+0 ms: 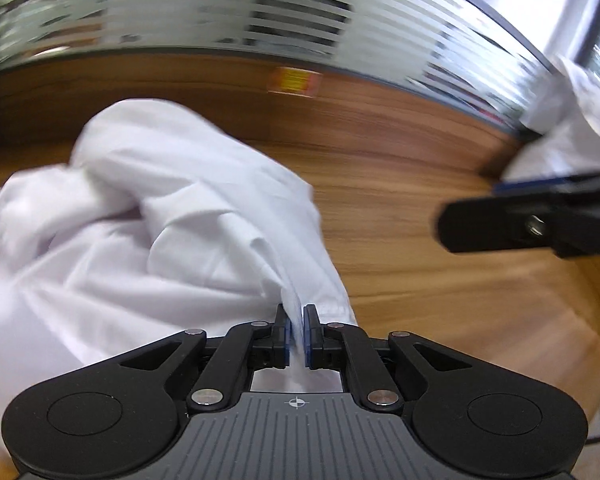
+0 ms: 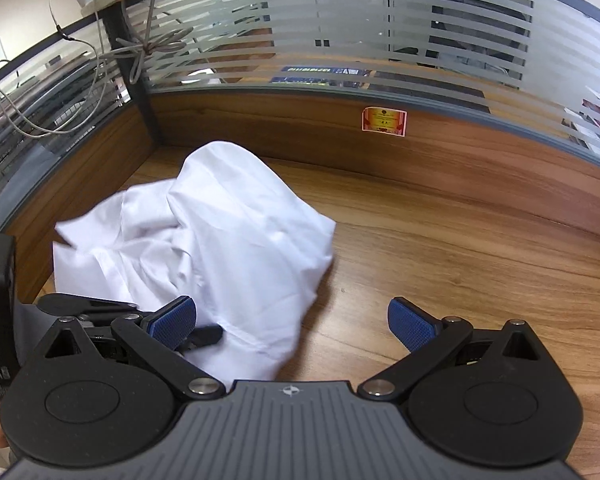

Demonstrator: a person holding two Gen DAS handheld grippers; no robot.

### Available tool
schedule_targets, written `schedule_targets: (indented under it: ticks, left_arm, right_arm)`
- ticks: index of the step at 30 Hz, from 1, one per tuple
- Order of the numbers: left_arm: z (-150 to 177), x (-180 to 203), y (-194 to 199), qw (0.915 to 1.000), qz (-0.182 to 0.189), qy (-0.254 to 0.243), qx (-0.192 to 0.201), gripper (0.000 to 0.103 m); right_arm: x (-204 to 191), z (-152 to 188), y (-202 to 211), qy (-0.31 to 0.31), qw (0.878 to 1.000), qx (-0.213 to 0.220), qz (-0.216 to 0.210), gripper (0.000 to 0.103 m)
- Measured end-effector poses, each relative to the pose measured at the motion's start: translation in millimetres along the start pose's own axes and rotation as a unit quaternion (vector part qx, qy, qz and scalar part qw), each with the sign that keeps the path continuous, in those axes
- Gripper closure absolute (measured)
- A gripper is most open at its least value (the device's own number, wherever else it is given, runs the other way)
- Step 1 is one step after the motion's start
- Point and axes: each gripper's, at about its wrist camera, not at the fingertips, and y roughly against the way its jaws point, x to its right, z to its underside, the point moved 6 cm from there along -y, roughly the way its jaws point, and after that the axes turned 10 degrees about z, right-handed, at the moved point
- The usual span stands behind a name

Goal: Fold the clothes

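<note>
A crumpled white garment (image 1: 160, 208) lies in a heap on the wooden desk (image 1: 440, 280). My left gripper (image 1: 297, 326) is shut on a bunched edge of it, and the cloth runs up between the blue pads. The left wrist view is blurred. In the right wrist view the same white garment (image 2: 220, 232) sits left of centre on the desk (image 2: 440, 264). My right gripper (image 2: 296, 322) stands open just above the desk, with the garment's near corner between its blue pads (image 2: 174, 320) but not pinched. The left gripper's black body (image 2: 72, 308) shows beside it. The right gripper's finger (image 1: 520, 220) enters the left view at the right.
A wooden partition with striped frosted glass (image 2: 380, 40) walls the desk at the back and left. A red and yellow sticker (image 2: 384, 120) is on the back panel. Cables (image 2: 100, 60) hang at the upper left. More white cloth (image 1: 572, 120) lies at the far right. Bare desk extends right of the garment.
</note>
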Motion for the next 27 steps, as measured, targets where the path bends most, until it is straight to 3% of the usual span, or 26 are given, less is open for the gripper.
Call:
schedule_targets:
  ticks: [2, 4, 6, 12, 17, 22, 27]
  left_arm:
    - [2, 6, 1, 0.9999, -0.002, -0.015, -0.004, 0.086]
    - [4, 10, 7, 0.9996, -0.008, -0.028, -0.005, 0.065]
    - [6, 10, 16, 0.9992, -0.017, -0.035, 0.002, 0.054]
    - [27, -2, 61, 0.9981, -0.058, -0.022, 0.007, 0.053]
    - [36, -11, 101, 0.9942, -0.099, -0.001, 0.042, 0.051]
    - [42, -21, 121, 0.9879, -0.137, 0.021, 0.070, 0.025]
    - [52, -40, 105, 0.9814, -0.173, 0.051, 0.065, 0.024]
  right_arm:
    - [-1, 1, 3, 0.001, 1.000, 0.004, 0.001, 0.000]
    - [-2, 2, 5, 0.005, 1.000, 0.009, -0.002, 0.000]
    - [-5, 1, 7, 0.010, 1.000, 0.012, -0.006, 0.000]
    - [-21, 4, 10, 0.032, 0.999, 0.014, -0.033, 0.000]
    - [-43, 8, 4, 0.060, 0.996, 0.003, -0.069, 0.000]
    - [-71, 11, -5, 0.117, 0.990, 0.006, -0.083, 0.002]
    - [-102, 14, -9, 0.171, 0.977, 0.022, -0.127, 0.006]
